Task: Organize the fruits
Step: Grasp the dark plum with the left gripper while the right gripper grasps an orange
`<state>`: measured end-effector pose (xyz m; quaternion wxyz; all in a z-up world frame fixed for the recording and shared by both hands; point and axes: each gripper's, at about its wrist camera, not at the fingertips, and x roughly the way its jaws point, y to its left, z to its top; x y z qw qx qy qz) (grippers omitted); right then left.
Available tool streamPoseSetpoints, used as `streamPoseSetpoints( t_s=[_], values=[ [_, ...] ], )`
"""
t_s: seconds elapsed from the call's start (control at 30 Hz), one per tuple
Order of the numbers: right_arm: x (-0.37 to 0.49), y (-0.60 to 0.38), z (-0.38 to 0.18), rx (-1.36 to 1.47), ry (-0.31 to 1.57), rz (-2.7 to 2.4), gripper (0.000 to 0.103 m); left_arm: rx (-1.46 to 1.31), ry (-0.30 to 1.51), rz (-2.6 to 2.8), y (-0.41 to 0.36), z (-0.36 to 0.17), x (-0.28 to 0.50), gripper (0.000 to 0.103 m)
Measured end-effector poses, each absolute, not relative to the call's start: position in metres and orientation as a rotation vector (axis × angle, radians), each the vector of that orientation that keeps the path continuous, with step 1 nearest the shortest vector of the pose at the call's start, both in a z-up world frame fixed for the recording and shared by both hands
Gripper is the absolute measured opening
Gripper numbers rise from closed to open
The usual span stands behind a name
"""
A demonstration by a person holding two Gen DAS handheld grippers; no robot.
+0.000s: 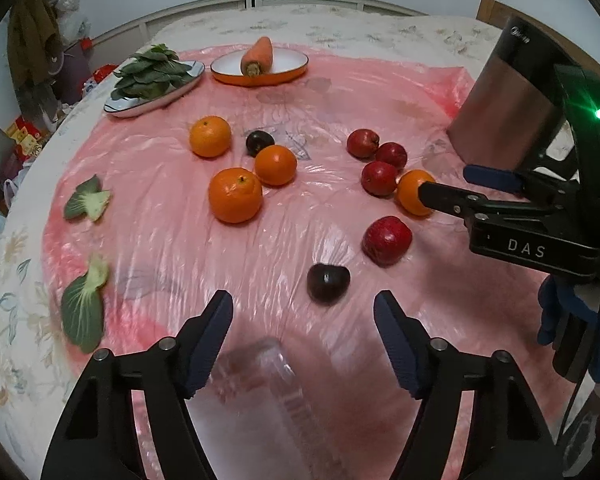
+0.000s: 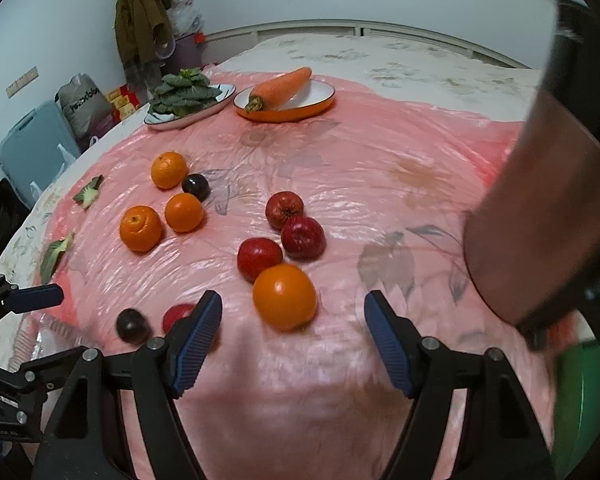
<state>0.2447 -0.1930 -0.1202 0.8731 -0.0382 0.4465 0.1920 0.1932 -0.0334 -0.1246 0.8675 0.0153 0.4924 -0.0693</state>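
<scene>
My left gripper (image 1: pixel 302 306) is open over the pink plastic sheet (image 1: pixel 160 240), and a dark plum (image 1: pixel 328 283) lies just ahead of its tips, touching neither pad. My right gripper (image 2: pixel 293 312) is open too, with an orange (image 2: pixel 284 296) lying loose between its fingertips. The left wrist view shows that orange (image 1: pixel 410 192) half hidden behind the right gripper's black finger. Red apples (image 1: pixel 379 178) cluster beside it, and one apple (image 1: pixel 387 240) lies apart nearer the plum. Three oranges (image 1: pixel 236 196) and a second plum (image 1: pixel 260 143) lie to the left.
At the far edge stand a plate of greens (image 1: pixel 116 108) and an orange plate (image 1: pixel 228 78) with a carrot (image 1: pixel 258 56). Two loose leaves (image 1: pixel 86 200) lie at the left. A tall copper-coloured appliance (image 1: pixel 500 112) stands at the right. A blurred clear plastic container (image 1: pixel 268 384) sits under the left gripper.
</scene>
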Motion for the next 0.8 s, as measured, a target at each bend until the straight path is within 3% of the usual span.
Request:
streamPoseSetpoints(
  t_s=[0.2, 0.23, 0.27, 0.33, 0.4, 0.47, 0.6, 0.8],
  values=[
    [0.263, -0.186, -0.134, -0.111, 0.958, 0.432, 0.103, 0.049, 1.059, -0.146, -0.038, -0.137, 0.209, 0.061],
    [0.264, -0.184, -0.137, -0.119, 0.964, 0.438, 0.099, 0.049, 1.070, -0.146, -0.040, -0.141, 0.211, 0.059],
    [0.265, -0.183, -0.140, -0.124, 0.970, 0.442, 0.085, 0.049, 1.075, -0.145, -0.040, -0.143, 0.213, 0.056],
    [0.266, -0.181, -0.145, -0.128, 0.984, 0.456, 0.068, 0.054, 1.088, -0.140, -0.041, -0.147, 0.215, 0.054],
    [0.267, -0.180, -0.150, -0.133, 0.991, 0.465, 0.062, 0.053, 1.099, -0.141, -0.042, -0.152, 0.216, 0.050],
    [0.266, -0.181, -0.152, -0.129, 0.994, 0.478, 0.048, 0.043, 1.108, -0.150, -0.043, -0.155, 0.218, 0.039],
    [0.266, -0.184, -0.152, -0.108, 0.991, 0.499, 0.046, 0.030, 1.113, -0.186, -0.046, -0.157, 0.220, 0.024],
    [0.266, -0.193, -0.150, -0.043, 0.986, 0.525, 0.046, -0.020, 1.102, -0.204, -0.042, -0.156, 0.219, 0.023]
  ],
)
